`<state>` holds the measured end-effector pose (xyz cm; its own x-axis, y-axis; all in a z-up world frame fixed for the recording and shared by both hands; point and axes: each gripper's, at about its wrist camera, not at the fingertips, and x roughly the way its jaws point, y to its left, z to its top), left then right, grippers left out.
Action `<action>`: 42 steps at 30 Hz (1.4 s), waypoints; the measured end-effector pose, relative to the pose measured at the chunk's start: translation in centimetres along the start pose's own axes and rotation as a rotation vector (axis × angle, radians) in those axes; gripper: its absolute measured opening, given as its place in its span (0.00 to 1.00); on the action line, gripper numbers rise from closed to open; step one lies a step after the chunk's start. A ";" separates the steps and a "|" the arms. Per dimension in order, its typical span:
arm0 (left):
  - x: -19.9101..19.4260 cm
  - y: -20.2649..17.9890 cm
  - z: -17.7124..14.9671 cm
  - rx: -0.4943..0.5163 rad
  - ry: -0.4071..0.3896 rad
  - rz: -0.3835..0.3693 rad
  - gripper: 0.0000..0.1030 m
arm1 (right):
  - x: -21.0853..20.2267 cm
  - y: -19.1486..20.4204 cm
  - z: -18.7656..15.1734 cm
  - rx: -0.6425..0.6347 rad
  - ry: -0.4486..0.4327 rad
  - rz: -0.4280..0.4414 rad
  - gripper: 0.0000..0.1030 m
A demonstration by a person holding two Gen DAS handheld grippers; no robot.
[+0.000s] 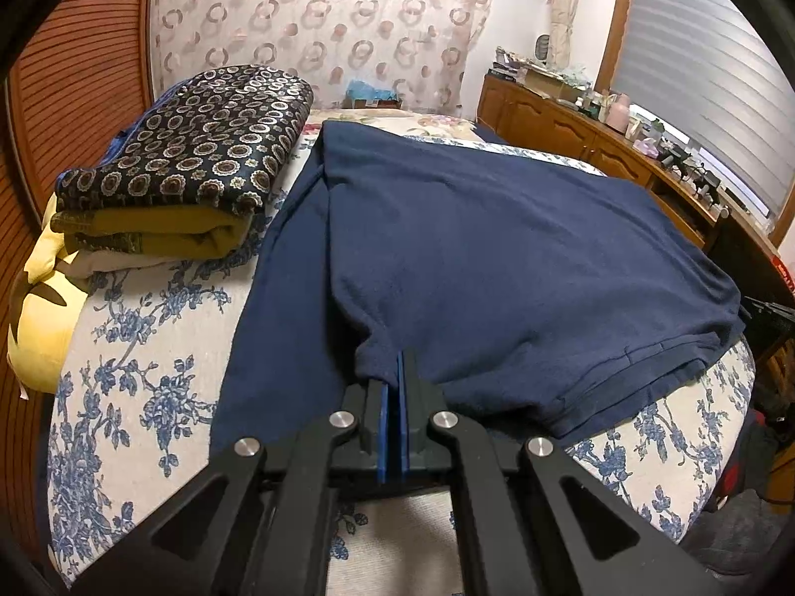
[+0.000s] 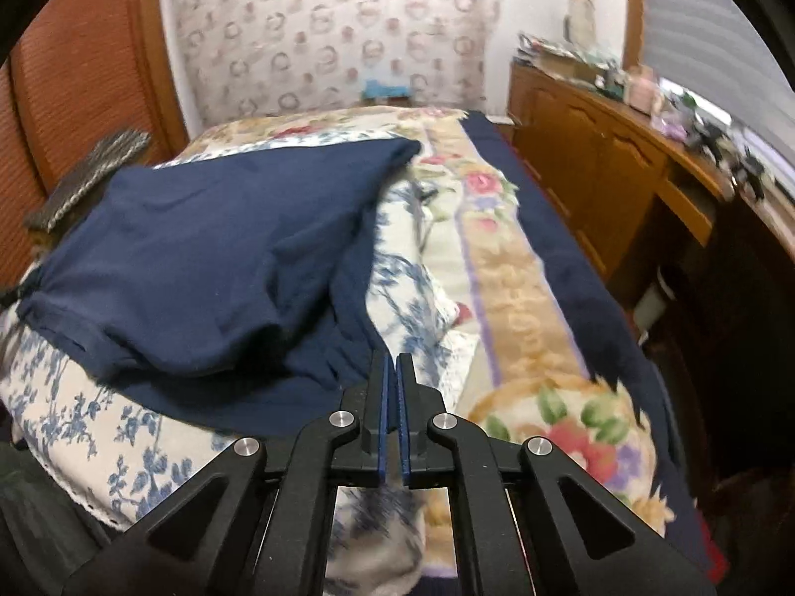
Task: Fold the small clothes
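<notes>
A navy shirt (image 1: 497,248) lies spread on the bed, with one side folded over onto the rest. My left gripper (image 1: 400,362) is shut on a bunched bit of its near edge, and the cloth rises into the blue pads. In the right wrist view the same shirt (image 2: 198,258) lies to the left. My right gripper (image 2: 391,362) is shut at the shirt's right border. A thin pale slit shows between its pads and I see no cloth in it. This view is blurred.
A stack of folded clothes (image 1: 198,149) with a dark patterned piece on top sits at the far left beside a yellow pillow (image 1: 39,328). A flowered blanket (image 2: 521,298) covers the bed's right side. A cluttered wooden cabinet (image 2: 596,174) runs along the right.
</notes>
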<state>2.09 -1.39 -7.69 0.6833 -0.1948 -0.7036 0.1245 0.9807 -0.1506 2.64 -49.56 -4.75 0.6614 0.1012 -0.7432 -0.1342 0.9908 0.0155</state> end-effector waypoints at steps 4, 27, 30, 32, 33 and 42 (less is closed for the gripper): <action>-0.1 0.0 -0.1 0.002 0.003 0.003 0.00 | 0.1 0.3 0.3 -0.022 0.020 -0.027 0.01; -2.9 2.2 0.9 0.009 -0.041 0.058 0.46 | 2.0 5.7 5.1 -0.131 -0.094 0.052 0.31; -2.5 2.5 1.2 0.008 -0.046 0.078 0.46 | 3.3 7.0 5.3 -0.154 -0.079 0.085 0.33; -1.6 2.7 1.3 0.007 -0.028 0.084 0.46 | 4.2 7.7 5.2 -0.169 -0.061 0.112 0.33; -1.2 2.7 1.4 0.008 -0.017 0.080 0.46 | 4.9 8.1 5.1 -0.179 -0.050 0.122 0.34; 1.5 2.4 1.8 0.045 0.070 0.090 0.52 | 7.3 9.9 4.3 -0.212 0.008 0.145 0.37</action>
<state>4.69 0.68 -7.86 0.6418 -0.1051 -0.7596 0.0979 0.9937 -0.0547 9.31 -38.61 -7.12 0.6180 0.2389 -0.7490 -0.3790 0.9252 -0.0176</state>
